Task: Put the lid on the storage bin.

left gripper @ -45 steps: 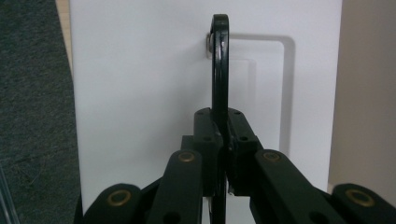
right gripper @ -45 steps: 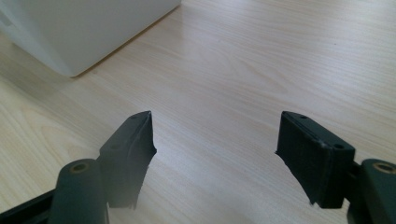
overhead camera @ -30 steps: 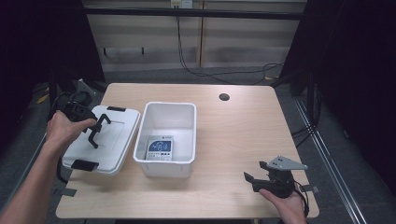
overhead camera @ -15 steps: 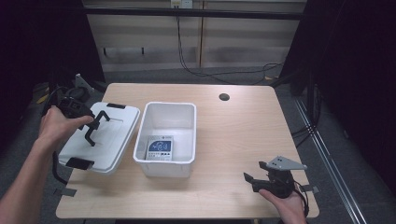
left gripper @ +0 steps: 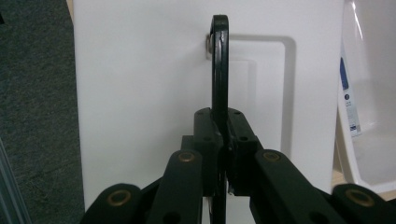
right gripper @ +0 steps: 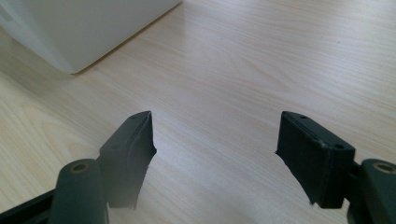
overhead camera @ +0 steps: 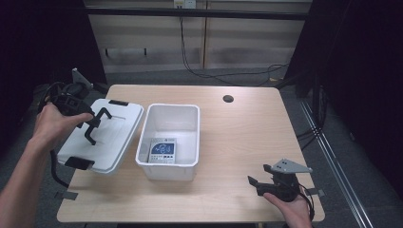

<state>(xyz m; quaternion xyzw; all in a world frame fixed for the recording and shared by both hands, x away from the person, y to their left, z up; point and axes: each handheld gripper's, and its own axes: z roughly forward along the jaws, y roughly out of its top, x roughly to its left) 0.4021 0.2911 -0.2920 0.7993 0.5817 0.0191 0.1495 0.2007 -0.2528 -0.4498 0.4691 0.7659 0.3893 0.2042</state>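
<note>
Left hand-held gripper (overhead camera: 90,127): jaws were clamped together on the black handle (left gripper: 219,65) of the white lid (overhead camera: 102,137), as seen along the jaws in the left gripper view.
Lid: was held tilted at the left edge of the bench (overhead camera: 247,142), just beside the white bin (overhead camera: 190,114).
Bin: was seen standing open on the bench, a printed card (overhead camera: 161,151) lying inside.
Right hand-held gripper (right gripper: 215,154): jaws were held apart, with nothing between them, low over bare wood near the bench's front right corner.

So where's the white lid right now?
In the high view the white lid is at the table's left, tilted beside the open white bin, with the left gripper shut on its black handle.
</note>
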